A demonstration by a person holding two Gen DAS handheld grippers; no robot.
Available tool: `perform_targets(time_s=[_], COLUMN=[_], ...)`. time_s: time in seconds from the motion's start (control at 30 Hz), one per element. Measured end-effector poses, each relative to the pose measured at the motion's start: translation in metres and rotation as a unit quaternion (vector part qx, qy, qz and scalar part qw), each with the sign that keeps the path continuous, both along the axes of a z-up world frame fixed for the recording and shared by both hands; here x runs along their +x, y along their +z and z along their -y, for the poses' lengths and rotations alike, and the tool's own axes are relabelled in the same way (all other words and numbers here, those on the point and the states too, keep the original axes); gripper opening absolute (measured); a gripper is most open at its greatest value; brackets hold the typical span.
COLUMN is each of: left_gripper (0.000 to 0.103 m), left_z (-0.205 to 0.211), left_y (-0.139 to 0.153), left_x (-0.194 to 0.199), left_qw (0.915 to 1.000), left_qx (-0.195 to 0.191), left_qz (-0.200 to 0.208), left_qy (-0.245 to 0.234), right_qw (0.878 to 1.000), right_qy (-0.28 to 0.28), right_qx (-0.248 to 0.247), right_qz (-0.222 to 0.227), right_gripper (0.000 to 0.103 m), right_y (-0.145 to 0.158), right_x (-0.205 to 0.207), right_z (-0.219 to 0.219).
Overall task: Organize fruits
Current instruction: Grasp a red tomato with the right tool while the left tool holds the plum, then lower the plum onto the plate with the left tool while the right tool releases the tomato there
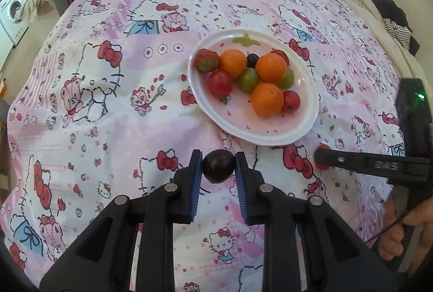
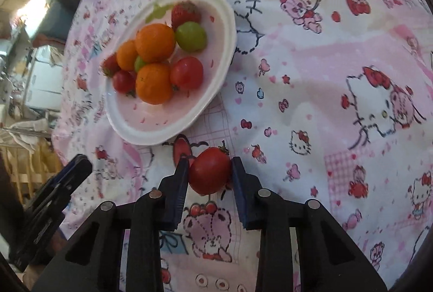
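Observation:
A white oval plate (image 1: 311,92) (image 2: 227,29) on the patterned cloth holds three oranges (image 1: 270,67), red tomatoes (image 1: 219,83), green grapes (image 1: 247,79), strawberries (image 1: 206,60) and a dark grape. My left gripper (image 1: 218,166) is shut on a dark purple grape (image 1: 218,166), just short of the plate's near rim. My right gripper (image 2: 209,174) is shut on a red tomato (image 2: 209,174) below the plate's near rim. The right gripper also shows in the left wrist view (image 1: 320,156), with the tomato (image 1: 324,148) partly hidden behind a finger.
A pink and white cartoon-print cloth (image 1: 108,102) covers the surface. The left gripper's body (image 2: 54,197) shows at the right wrist view's lower left. A washing machine (image 1: 13,10) stands far left, and dark clothing (image 1: 397,21) lies at the right edge.

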State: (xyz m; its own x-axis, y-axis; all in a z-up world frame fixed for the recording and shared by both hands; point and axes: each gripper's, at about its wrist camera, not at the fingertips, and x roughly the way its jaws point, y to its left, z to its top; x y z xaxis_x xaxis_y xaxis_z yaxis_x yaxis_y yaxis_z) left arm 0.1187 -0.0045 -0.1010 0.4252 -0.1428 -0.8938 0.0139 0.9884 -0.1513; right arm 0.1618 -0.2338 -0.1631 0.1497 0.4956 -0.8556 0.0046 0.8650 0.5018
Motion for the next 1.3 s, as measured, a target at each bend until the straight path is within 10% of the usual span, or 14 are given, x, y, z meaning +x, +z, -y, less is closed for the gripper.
perform_targets(time_s=[0.67, 1.3], left_gripper=[0.020, 0.021], left_z=[-0.013, 0.024], left_y=[0.049, -0.009], left_x=[0.009, 0.077], left_qw=[0.9893, 0.9983], left_qx=[0.000, -0.027], left_qz=[0.138, 0.049], left_qy=[0.048, -0.018], right_qw=[0.979, 0.991], right_qy=[-0.029, 0.002], right_qx=[0.066, -0.002], right_qz=[0.190, 0.130], right_gripper=[0.033, 0.033], right_y=[0.099, 0.041], right_x=[-0.010, 0.071], right_z=[0.018, -0.004])
